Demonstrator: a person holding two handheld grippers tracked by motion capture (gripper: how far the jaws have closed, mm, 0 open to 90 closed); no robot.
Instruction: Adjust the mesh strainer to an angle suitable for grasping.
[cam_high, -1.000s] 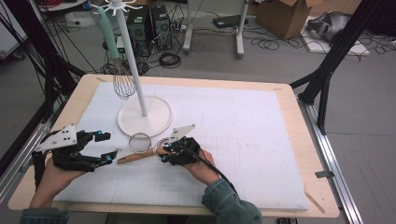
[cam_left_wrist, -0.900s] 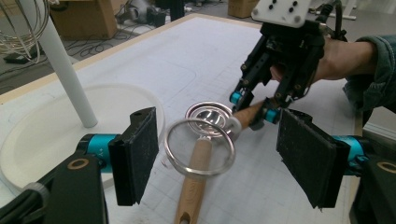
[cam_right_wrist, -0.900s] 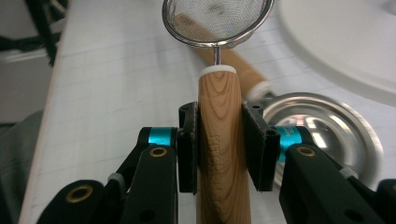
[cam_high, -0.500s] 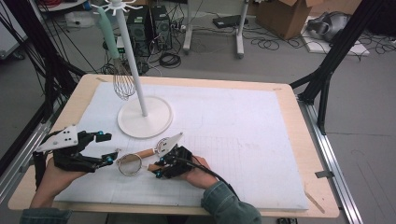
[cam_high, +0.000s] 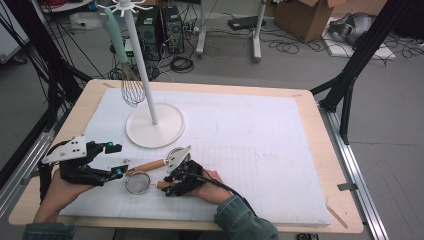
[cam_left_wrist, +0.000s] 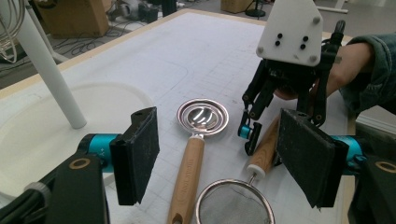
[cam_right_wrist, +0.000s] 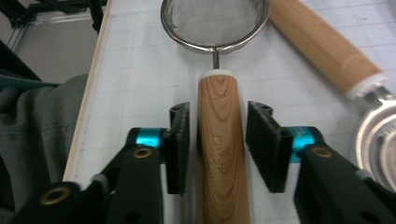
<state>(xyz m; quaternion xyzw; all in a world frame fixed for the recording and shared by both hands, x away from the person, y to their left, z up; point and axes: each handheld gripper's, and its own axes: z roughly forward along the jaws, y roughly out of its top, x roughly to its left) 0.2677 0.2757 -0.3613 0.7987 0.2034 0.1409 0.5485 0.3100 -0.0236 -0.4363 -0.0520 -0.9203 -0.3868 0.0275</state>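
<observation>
**Right gripper straddling strainer handle, left gripper spread beside it**

Surface: wooden worktop (cam_high: 310, 107) covered by a white gridded mat (cam_high: 250, 145). White stand (cam_high: 150, 100) with round base sits back-left on the mat; a whisk (cam_high: 131, 82) hangs from it. Room behind: grey floor, loose cables, PC towers, cardboard box, black frame legs.

Right gripper (cam_right_wrist: 218, 144): jaws partly open, one on each side of the strainer (cam_right_wrist: 217, 116) wooden handle. Small gap visible at each pad, so no firm pinch; handle lies flat on the mat, mesh bowl ahead of the jaws.

Left gripper (cam_left_wrist: 224, 158): jaws spread wide, holding nothing, hovering low over the mat just left of the strainer bowl.

Second utensil, a metal spoon (cam_left_wrist: 196, 140) with wooden handle, lies just beside the strainer, roughly parallel, bowl toward the stand base. Near front-left of the mat in the high view.
</observation>
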